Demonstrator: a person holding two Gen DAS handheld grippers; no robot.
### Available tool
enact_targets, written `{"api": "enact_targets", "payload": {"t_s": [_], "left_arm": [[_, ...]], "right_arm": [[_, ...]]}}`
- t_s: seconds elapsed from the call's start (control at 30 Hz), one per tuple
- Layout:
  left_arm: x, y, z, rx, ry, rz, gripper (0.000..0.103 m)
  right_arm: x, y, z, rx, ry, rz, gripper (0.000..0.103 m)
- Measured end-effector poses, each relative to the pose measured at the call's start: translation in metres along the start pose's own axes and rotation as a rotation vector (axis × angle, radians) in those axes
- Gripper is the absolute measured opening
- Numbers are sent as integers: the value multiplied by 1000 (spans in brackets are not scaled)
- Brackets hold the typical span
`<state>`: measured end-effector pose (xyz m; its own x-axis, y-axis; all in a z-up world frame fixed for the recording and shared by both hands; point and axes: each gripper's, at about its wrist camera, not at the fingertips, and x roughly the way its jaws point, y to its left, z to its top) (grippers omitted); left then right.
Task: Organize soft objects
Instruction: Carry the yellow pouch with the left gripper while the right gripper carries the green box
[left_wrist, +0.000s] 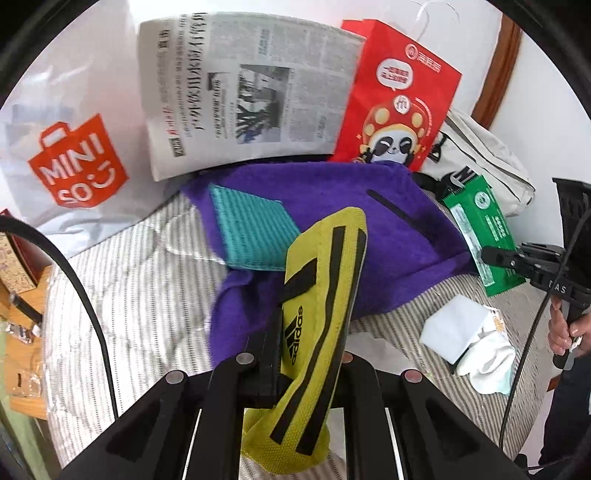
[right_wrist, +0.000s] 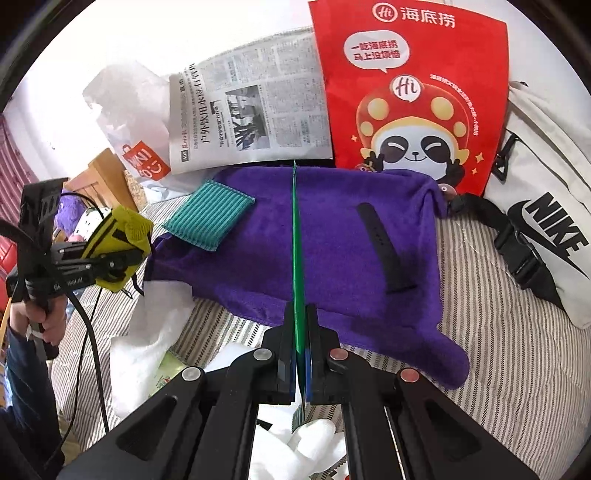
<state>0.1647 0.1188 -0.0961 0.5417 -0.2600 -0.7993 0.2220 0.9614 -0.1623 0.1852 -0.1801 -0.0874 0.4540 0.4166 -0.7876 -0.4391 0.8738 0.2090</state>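
Yellow shin guard (left_wrist: 317, 314) is clamped in left gripper (left_wrist: 295, 354), held above the purple towel (right_wrist: 351, 240). Thin green packet (right_wrist: 297, 258) is pinched edge-on in right gripper (right_wrist: 300, 354), over the towel's near edge.

Towel (right_wrist: 332, 240) on bed (right_wrist: 480, 314) | pad (right_wrist: 208, 216), strap (right_wrist: 384, 247) on towel | newspaper (right_wrist: 251, 110), bag (right_wrist: 410, 92) behind towel | pack (right_wrist: 546, 221) right

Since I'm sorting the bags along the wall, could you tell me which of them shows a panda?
The red paper bag, standing between the newspaper and the white Nike bag; the Miniso bag carries only an orange logo.
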Motion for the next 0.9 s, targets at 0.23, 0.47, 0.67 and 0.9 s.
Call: {"api": "enact_targets", "payload": {"t_s": [0.23,0.47,0.67,0.9], "left_arm": [[-20,10,-2,-16,-24,14,12],[-39,-6,3,10,-52,-17,12],[-43,-24,7,46,-61,-12,12],[-28,-20,9,32,-35,-33,12]], "right_arm": [[3,0,-1,-5,9,4,3],[0,10,-3,-28,7,32,3],[-6,36,-14,-41,12,132,3],[2,89,-37,-117,76,287,3]]}}
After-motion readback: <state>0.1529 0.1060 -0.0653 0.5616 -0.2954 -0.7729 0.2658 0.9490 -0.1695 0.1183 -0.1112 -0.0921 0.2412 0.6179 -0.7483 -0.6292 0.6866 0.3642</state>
